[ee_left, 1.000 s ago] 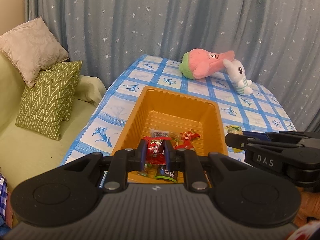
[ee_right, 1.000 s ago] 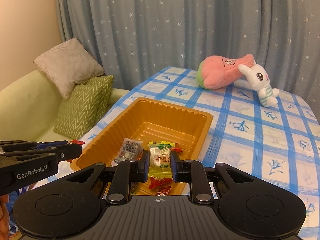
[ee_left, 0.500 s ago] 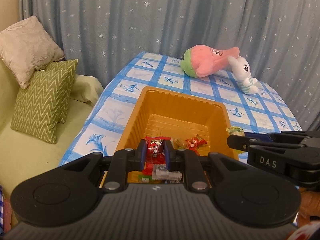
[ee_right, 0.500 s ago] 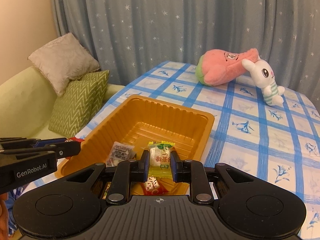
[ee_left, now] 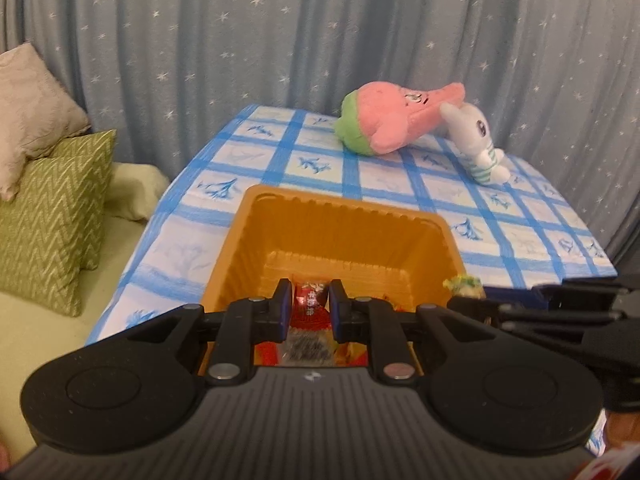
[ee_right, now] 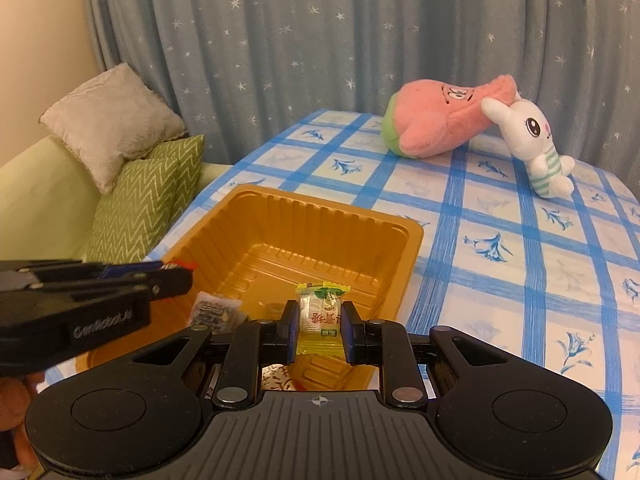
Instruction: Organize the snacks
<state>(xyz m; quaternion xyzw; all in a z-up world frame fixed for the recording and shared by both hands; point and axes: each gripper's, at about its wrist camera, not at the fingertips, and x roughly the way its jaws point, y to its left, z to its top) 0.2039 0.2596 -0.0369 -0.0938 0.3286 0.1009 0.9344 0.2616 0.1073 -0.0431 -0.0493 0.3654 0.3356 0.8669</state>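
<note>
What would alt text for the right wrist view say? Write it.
The right gripper holds a yellow-wrapped candy over an orange tray on a blue checked tablecloth. Two plush toys lie beyond.

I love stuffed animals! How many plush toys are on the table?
2. The pink plush toy lies at the far end of the table, and the white bunny plush leans against its right side. None seem hidden.

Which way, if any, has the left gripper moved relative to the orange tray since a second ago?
Yes. The left gripper, shut on a red candy, has come forward and down over the orange tray; the tray now looms larger and nearer.
</note>
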